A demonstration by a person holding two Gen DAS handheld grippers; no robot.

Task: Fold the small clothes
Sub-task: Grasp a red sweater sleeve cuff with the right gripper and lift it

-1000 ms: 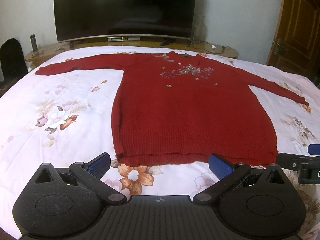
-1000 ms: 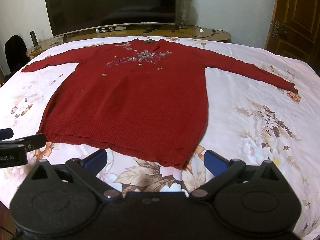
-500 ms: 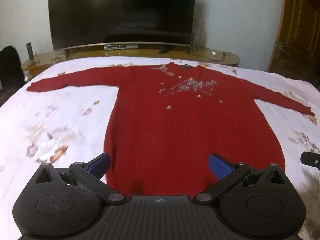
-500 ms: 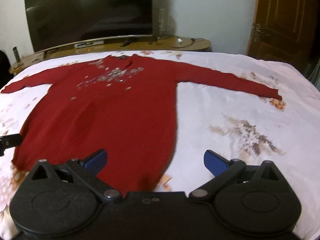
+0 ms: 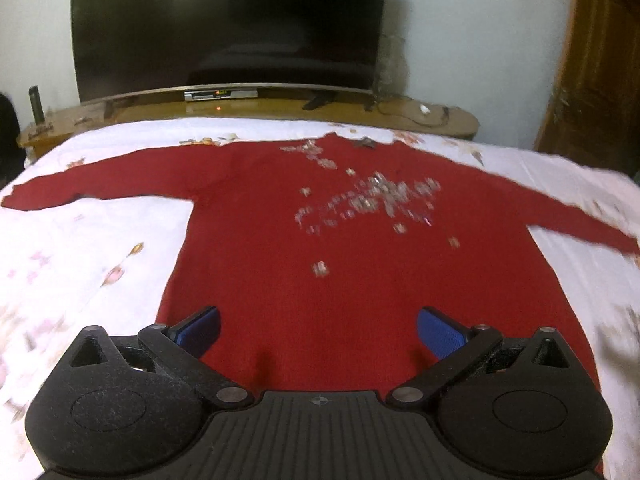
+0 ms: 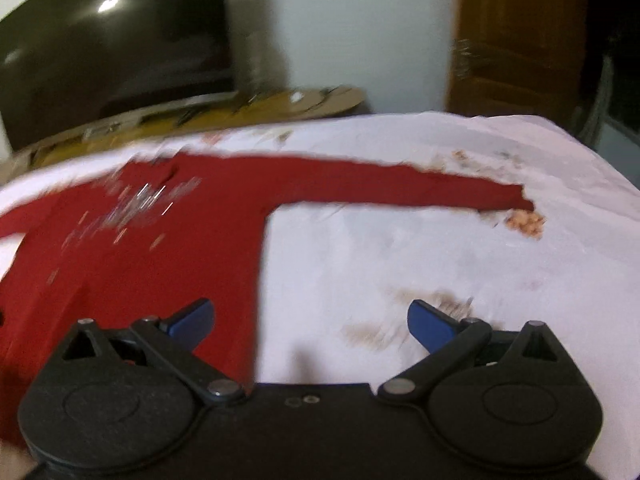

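Red sweater point(image 5: 360, 280) lies flat on the floral bedspread point(image 5: 80, 260), sleeves spread to both sides, its neckline toward the television point(image 5: 228, 28). From the left wrist view, the left gripper point(image 5: 318, 330) hangs above the sweater's lower body, blue fingers wide apart and empty. From the blurred right wrist view, the right gripper point(image 6: 310, 320) straddles the sweater's side edge below the outstretched sleeve point(image 6: 400, 188), fingers apart, gripping nothing.

A dark TV point(image 5: 228, 28) stands on a wooden stand point(image 5: 256, 114) behind the floral bed point(image 5: 80, 264); a wooden door point(image 5: 596, 80) is right.
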